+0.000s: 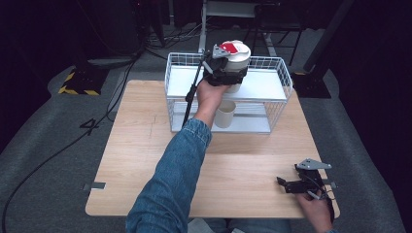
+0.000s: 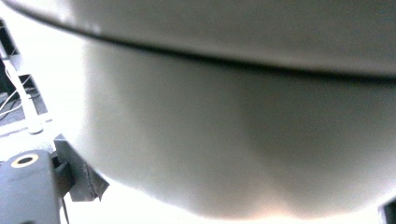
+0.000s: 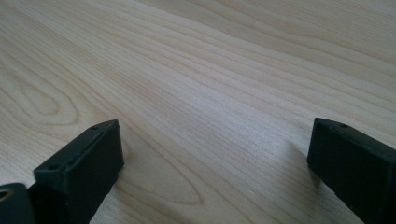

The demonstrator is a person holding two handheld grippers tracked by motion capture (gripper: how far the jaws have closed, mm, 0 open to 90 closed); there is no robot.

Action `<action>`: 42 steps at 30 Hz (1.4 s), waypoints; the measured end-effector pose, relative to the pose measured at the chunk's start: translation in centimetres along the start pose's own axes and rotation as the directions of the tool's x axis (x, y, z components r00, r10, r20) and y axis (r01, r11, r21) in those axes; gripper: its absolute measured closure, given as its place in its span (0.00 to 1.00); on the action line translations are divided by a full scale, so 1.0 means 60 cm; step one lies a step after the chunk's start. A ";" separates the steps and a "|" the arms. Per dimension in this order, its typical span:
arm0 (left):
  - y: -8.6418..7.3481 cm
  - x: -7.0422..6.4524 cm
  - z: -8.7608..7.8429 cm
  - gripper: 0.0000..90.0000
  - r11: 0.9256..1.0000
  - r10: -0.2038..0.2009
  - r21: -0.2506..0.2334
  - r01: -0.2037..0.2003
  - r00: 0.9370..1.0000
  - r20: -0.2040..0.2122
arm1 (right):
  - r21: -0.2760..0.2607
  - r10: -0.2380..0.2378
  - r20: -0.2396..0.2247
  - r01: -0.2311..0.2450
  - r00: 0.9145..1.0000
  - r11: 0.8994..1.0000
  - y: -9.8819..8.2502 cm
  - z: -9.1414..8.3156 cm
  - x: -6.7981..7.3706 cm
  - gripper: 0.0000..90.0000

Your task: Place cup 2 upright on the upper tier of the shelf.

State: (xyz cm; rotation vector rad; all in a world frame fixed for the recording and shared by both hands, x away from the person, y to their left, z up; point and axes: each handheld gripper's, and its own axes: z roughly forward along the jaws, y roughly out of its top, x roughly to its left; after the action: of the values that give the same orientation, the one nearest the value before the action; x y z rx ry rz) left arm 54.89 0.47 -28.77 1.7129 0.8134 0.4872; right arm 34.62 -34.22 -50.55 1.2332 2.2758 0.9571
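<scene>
We hold the left gripper at twelve o'clock, above the top shelf of the white wire rack, pinching a white cup. A second cup sits on the lower shelf. At five o'clock, our right gripper rests on the wooden table, jaws spread, nothing between them.

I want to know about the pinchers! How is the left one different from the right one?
The left gripper is raised at the white wire rack, shut on a white cup; the right gripper sits low over the wooden table, open and holding nothing. The left reaches far forward, while the right stays near the person. Both are black, and a hand holds each.
</scene>
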 end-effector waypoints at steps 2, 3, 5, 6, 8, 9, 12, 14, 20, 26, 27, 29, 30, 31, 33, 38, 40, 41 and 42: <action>0.001 -0.002 0.000 0.14 1.000 0.006 0.007 -0.006 1.000 -0.005 | 0.000 0.000 0.000 0.000 1.000 1.000 0.000 0.000 0.000 0.04; 0.001 -0.002 0.001 0.14 1.000 0.007 0.006 -0.007 1.000 -0.008 | 0.000 0.000 0.000 0.000 1.000 1.000 0.000 0.000 0.000 0.04; 0.001 -0.002 0.002 0.14 1.000 0.002 0.005 -0.002 1.000 -0.013 | 0.000 0.000 0.000 0.000 1.000 1.000 0.000 0.000 0.000 0.04; 0.001 -0.002 0.003 0.14 1.000 -0.002 0.005 0.002 1.000 -0.014 | 0.000 0.000 0.000 0.000 1.000 1.000 0.000 0.000 0.000 0.04; 0.001 -0.003 0.005 0.14 1.000 0.003 0.007 -0.002 1.000 -0.024 | 0.000 0.000 0.000 0.000 1.000 1.000 0.000 0.000 0.000 0.04; 0.001 -0.005 0.006 0.13 1.000 0.005 0.005 -0.005 0.999 -0.040 | 0.000 0.000 0.000 0.000 1.000 1.000 0.000 0.000 0.000 0.04; 0.002 -0.007 0.007 0.03 1.000 0.000 0.008 0.000 0.998 -0.060 | -0.001 0.001 0.000 -0.001 1.000 1.000 0.000 0.000 0.000 0.04; 0.002 -0.005 0.004 0.00 1.000 -0.014 0.001 0.014 0.998 -0.060 | 0.000 0.000 0.000 0.000 1.000 1.000 0.000 0.000 0.000 0.04; 0.003 0.000 -0.006 0.00 1.000 -0.029 -0.002 0.029 0.999 -0.040 | 0.000 0.000 0.000 0.000 1.000 1.000 0.000 0.000 0.000 0.04; 0.007 -0.004 -0.020 0.00 1.000 -0.021 -0.014 0.021 1.000 -0.023 | 0.000 0.001 -0.001 -0.001 1.000 1.000 0.000 0.000 0.000 0.04; 0.008 -0.005 -0.023 0.00 1.000 -0.019 -0.016 0.019 1.000 -0.018 | 0.000 0.001 -0.001 -0.001 1.000 1.000 0.000 0.000 0.000 0.04; 0.010 -0.007 -0.033 0.00 1.000 -0.009 -0.019 0.009 1.000 -0.018 | 0.001 0.001 0.001 -0.001 1.000 1.000 0.000 0.000 0.000 0.04; 0.011 -0.008 -0.038 0.00 1.000 -0.002 -0.022 0.001 1.000 -0.018 | 0.001 0.001 0.001 -0.001 1.000 1.000 0.000 0.000 0.000 0.04; 0.011 -0.009 -0.043 0.00 1.000 0.001 -0.024 -0.002 1.000 -0.016 | 0.001 0.002 0.000 -0.002 1.000 1.000 0.000 0.000 0.000 0.04; 0.012 -0.012 -0.054 0.00 1.000 0.002 -0.030 -0.002 1.000 -0.011 | 0.001 0.001 0.000 -0.001 1.000 1.000 0.000 0.000 0.000 0.04; 0.012 -0.018 -0.090 0.00 0.999 0.011 -0.034 -0.011 1.000 0.000 | 0.003 -0.008 -0.011 0.008 1.000 1.000 0.001 0.001 -0.002 0.04; 0.011 -0.021 -0.104 0.00 0.999 0.022 -0.037 -0.022 1.000 0.000 | 0.002 -0.013 -0.019 0.014 1.000 1.000 0.002 0.002 -0.003 0.04; 0.010 -0.023 -0.113 0.00 0.999 0.026 -0.037 -0.026 1.000 0.002 | 0.003 -0.015 -0.021 0.015 1.000 1.000 0.002 0.002 -0.004 0.04; 0.010 -0.024 -0.123 0.00 0.999 0.030 -0.034 -0.030 1.000 -0.001 | 0.004 -0.018 -0.024 0.018 1.000 1.000 0.002 0.002 -0.004 0.04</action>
State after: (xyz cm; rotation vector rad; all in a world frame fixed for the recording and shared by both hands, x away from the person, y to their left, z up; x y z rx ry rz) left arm 49.02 4.24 -25.95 1.6957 0.7762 0.5190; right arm 34.93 -34.33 -50.54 1.2068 2.3043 0.9664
